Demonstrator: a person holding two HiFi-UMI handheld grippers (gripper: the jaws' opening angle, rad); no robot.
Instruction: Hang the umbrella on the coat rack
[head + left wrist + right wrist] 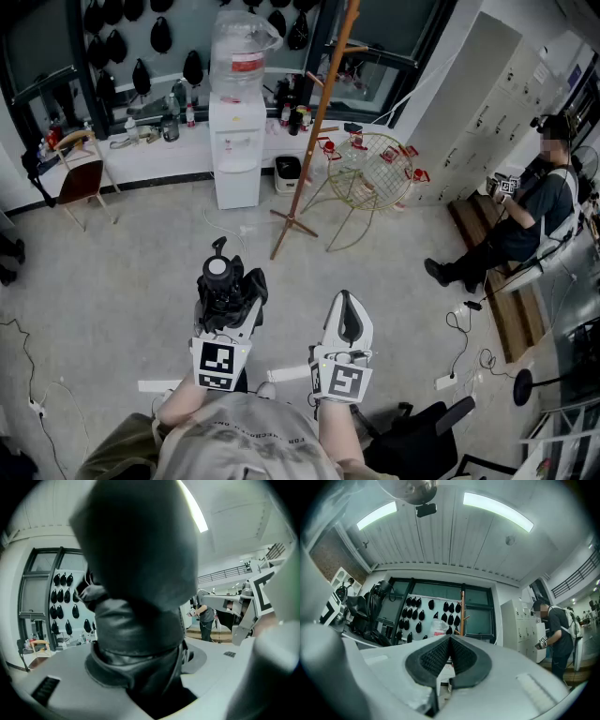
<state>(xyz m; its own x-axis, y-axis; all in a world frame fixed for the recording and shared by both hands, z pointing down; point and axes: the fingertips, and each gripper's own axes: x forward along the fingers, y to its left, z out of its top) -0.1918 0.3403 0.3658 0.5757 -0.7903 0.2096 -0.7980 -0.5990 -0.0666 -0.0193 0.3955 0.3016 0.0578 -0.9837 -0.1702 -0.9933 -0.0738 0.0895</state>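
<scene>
umbrella [136, 583] folded, clamped in left gripper [228, 298]

My head camera looks steeply down past my left gripper [221, 281] and right gripper [345, 300] to the coat rack [314, 122] farther off. The left gripper's camera sits hard against the umbrella [140, 588], which fills it. The right gripper's camera tilts up toward the ceiling and also catches the coat rack.

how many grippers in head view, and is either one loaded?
2. The left gripper is at lower centre, shut on the black umbrella. The right gripper is just right of it, jaws together and empty. None hidden.
</scene>
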